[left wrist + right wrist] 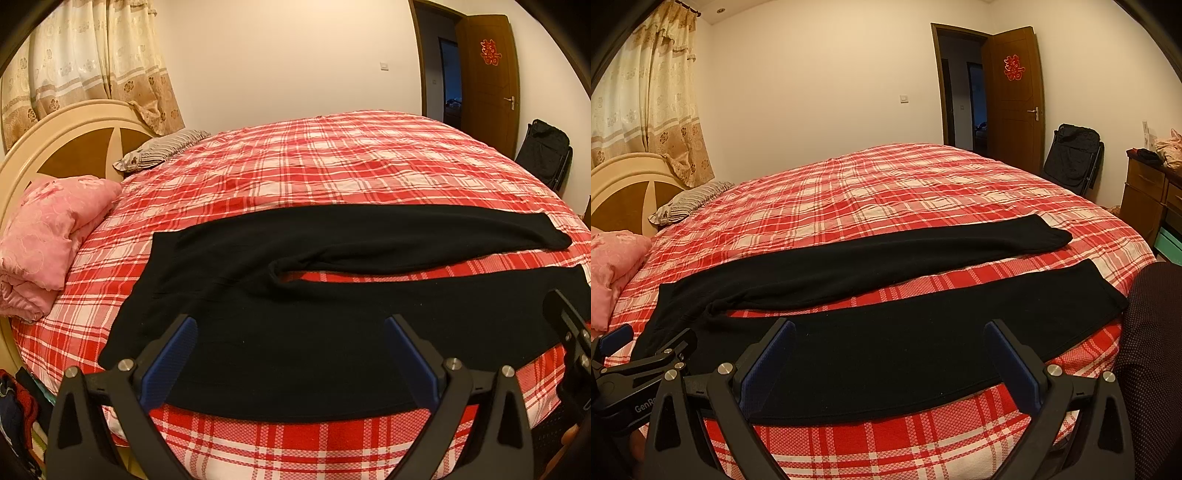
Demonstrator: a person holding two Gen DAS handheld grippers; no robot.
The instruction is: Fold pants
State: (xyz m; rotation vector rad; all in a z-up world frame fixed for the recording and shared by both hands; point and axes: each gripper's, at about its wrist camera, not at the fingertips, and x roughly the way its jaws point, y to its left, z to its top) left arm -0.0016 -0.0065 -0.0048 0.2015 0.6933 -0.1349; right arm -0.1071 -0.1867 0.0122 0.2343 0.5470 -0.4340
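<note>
Across the lower half of both frames, black pants point(295, 332) spread flat on the red plaid bedspread point(332, 166), waist at left, legs split toward the right. Left gripper point(290, 354) and right gripper point(886, 354) low centre, jaws wide apart, nothing held. Probably the opening step: next, pinching the near leg's edge and laying it over the far leg.

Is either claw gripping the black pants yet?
No: both the left claw and the right claw hang open above the pants, spread flat.
</note>
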